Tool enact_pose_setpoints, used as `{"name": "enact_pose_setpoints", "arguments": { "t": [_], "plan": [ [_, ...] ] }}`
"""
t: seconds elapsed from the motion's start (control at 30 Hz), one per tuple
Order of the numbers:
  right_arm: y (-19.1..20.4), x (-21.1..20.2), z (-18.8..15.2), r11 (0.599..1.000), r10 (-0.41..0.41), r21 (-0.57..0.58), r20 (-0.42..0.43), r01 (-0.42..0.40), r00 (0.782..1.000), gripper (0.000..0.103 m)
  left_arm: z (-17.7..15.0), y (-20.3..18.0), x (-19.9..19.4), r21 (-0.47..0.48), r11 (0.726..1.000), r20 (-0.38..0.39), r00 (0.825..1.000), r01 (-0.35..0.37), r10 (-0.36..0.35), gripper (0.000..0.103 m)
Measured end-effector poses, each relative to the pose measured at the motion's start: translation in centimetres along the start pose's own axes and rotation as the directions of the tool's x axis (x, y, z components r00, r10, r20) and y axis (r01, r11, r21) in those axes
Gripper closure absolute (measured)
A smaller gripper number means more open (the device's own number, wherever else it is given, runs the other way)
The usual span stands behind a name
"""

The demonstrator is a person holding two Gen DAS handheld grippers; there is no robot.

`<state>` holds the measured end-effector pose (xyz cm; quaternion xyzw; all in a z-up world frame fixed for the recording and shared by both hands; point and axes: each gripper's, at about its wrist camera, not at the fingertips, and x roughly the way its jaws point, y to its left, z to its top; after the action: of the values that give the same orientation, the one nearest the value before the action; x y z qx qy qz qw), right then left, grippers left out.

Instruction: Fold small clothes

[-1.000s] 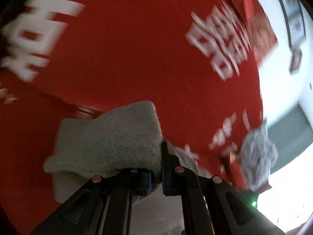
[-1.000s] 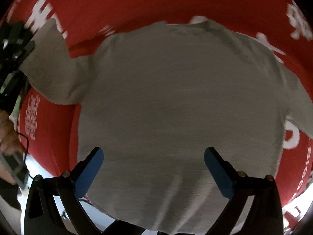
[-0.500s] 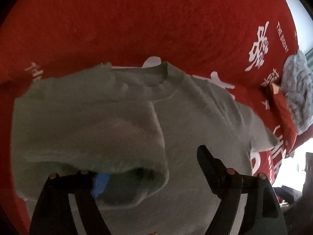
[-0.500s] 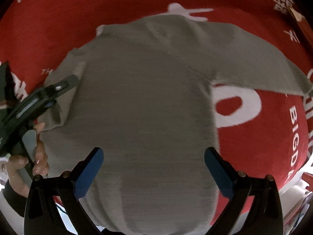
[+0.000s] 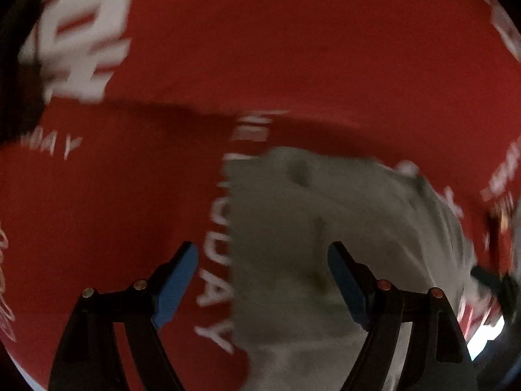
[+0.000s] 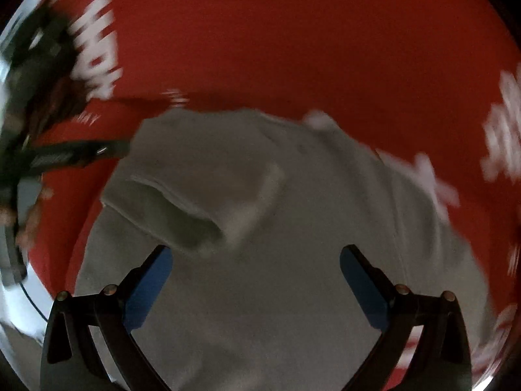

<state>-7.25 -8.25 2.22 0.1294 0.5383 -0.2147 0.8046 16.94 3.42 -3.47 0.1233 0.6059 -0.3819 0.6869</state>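
Observation:
A small grey sweater (image 6: 267, 260) lies flat on a red cloth (image 6: 276, 39) with white lettering. Its left sleeve (image 6: 195, 202) is folded inward over the body. My right gripper (image 6: 255, 280) hovers over the sweater's body, open, with nothing between its blue pads. In the left wrist view the same grey sweater (image 5: 309, 244) fills the lower right, its left edge running past the white letters. My left gripper (image 5: 262, 277) is open above that edge, holding nothing. Both views are blurred by motion.
The red cloth (image 5: 276, 49) covers the whole surface around the sweater. The left gripper's dark body and a hand (image 6: 32, 163) show at the left edge of the right wrist view. A bright floor strip (image 6: 13, 293) lies beyond the cloth's left edge.
My left gripper was shut on the grey sleeve, carried it over the sweater's body, let go and opened. It has since swung left past the sweater's edge. The right gripper stayed open.

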Motion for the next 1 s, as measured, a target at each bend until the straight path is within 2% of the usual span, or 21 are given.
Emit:
{"name": "enact_pose_setpoints", "arguments": {
  "t": [0.07, 0.17, 0.23, 0.27, 0.3, 0.33, 0.4, 0.43, 0.47, 0.53, 0.6, 0.63, 0.67, 0.7, 0.73, 0.77, 0.83, 0.87, 0.9, 0.93, 1.0],
  "plan": [
    [2.5, 1.9, 1.4, 0.994, -0.041, -0.098, -0.008, 0.040, 0.999, 0.000, 0.9, 1.9, 1.9, -0.081, 0.997, -0.053, 0.998, 0.019, -0.023, 0.020],
    [4.9, 5.7, 2.3, 0.961, -0.156, -0.234, -0.030, 0.145, 0.987, 0.001, 1.1, 2.7, 3.7, -0.118, 0.992, -0.092, 0.995, 0.034, -0.045, 0.020],
    [5.6, 7.8, 2.2, 0.915, -0.266, -0.322, -0.022, 0.245, 0.964, 0.013, 1.0, 2.6, 3.9, -0.122, 0.992, -0.093, 0.994, 0.043, -0.055, 0.020],
    [5.3, 8.2, 2.2, 0.909, -0.272, -0.334, -0.023, 0.249, 0.962, 0.045, 0.9, 2.6, 3.9, -0.126, 0.991, -0.093, 0.993, 0.054, -0.066, 0.020],
    [4.5, 8.0, 2.5, 0.930, -0.231, -0.303, -0.037, 0.209, 0.972, 0.087, 1.0, 2.4, 3.9, -0.127, 0.990, -0.092, 0.993, 0.062, -0.074, 0.020],
    [2.8, 7.2, 2.7, 0.964, -0.174, -0.213, -0.041, 0.161, 0.984, 0.092, 1.0, 2.2, 4.0, -0.121, 0.990, -0.095, 0.992, 0.070, -0.081, 0.020],
    [-1.6, 5.1, 2.7, 0.998, -0.053, 0.035, 0.009, 0.053, 0.999, 0.092, 1.2, 1.8, 4.4, -0.108, 0.992, -0.109, 0.991, 0.067, -0.079, 0.020],
    [-4.6, 4.0, 2.1, 0.981, 0.022, 0.193, 0.050, -0.031, 0.998, 0.092, 1.4, 1.7, 4.6, -0.103, 0.993, -0.115, 0.991, 0.063, -0.075, 0.020],
    [-6.9, 3.6, 1.3, 0.943, 0.065, 0.321, 0.081, -0.088, 0.995, 0.092, 1.7, 1.6, 4.7, -0.098, 0.993, -0.117, 0.991, 0.058, -0.069, 0.020],
    [-12.0, 3.3, -2.1, 0.802, 0.124, 0.575, 0.107, -0.164, 0.986, 0.077, 2.2, 1.3, 4.9, -0.094, 0.994, -0.120, 0.990, 0.057, -0.068, 0.020],
    [-15.4, 3.7, -5.7, 0.649, 0.193, 0.730, 0.116, -0.216, 0.974, 0.032, 2.6, 1.3, 5.1, -0.099, 0.994, -0.127, 0.990, 0.051, -0.063, 0.020],
    [-16.5, 3.7, -7.5, 0.578, 0.213, 0.779, 0.142, -0.242, 0.967, 0.029, 2.7, 1.3, 5.2, -0.100, 0.994, -0.126, 0.990, 0.045, -0.057, 0.020],
    [-17.2, 3.7, -8.7, 0.532, 0.228, 0.805, 0.165, -0.264, 0.960, 0.029, 2.8, 1.3, 5.2, -0.098, 0.994, -0.124, 0.991, 0.037, -0.049, 0.025],
    [-17.8, 3.8, -9.8, 0.481, 0.248, 0.830, 0.179, -0.281, 0.952, 0.029, 2.9, 1.1, 5.0, -0.089, 0.996, -0.113, 0.993, 0.027, -0.037, 0.036],
    [-18.0, 3.9, -10.3, 0.451, 0.256, 0.845, 0.186, -0.287, 0.949, 0.030, 2.9, 0.9, 4.7, -0.073, 0.997, -0.093, 0.995, 0.033, -0.040, 0.064],
    [-18.4, 4.2, -10.8, 0.409, 0.261, 0.865, 0.193, -0.289, 0.946, 0.030, 3.0, 0.6, 4.5, -0.069, 0.997, -0.085, 0.995, 0.042, -0.048, 0.085],
    [-18.8, 4.4, -11.1, 0.347, 0.257, 0.889, 0.215, -0.298, 0.942, 0.030, 3.2, 0.2, 3.8, -0.067, 0.996, -0.065, 0.996, 0.053, -0.058, 0.085],
    [-19.0, 4.4, -10.7, 0.345, 0.254, 0.892, 0.211, -0.292, 0.944, 0.041, 3.3, -0.1, 3.5, -0.053, 0.997, -0.052, 0.997, 0.052, -0.055, 0.085],
    [-19.0, 4.2, -10.2, 0.362, 0.254, 0.888, 0.197, -0.282, 0.947, 0.075, 3.5, -0.3, 3.1, -0.036, 0.998, -0.039, 0.998, 0.046, -0.047, 0.085],
    [-18.9, 4.1, -9.4, 0.395, 0.251, 0.879, 0.175, -0.266, 0.952, 0.093, 3.6, -0.3, 2.6, -0.019, 0.999, -0.025, 0.999, 0.041, -0.041, 0.086],
    [-19.0, 3.4, -8.1, 0.432, 0.251, 0.850, 0.208, -0.302, 0.945, 0.095, 4.1, 0.1, 2.1, -0.004, 1.000, -0.004, 1.000, 0.031, -0.031, 0.090]
  ]
}}
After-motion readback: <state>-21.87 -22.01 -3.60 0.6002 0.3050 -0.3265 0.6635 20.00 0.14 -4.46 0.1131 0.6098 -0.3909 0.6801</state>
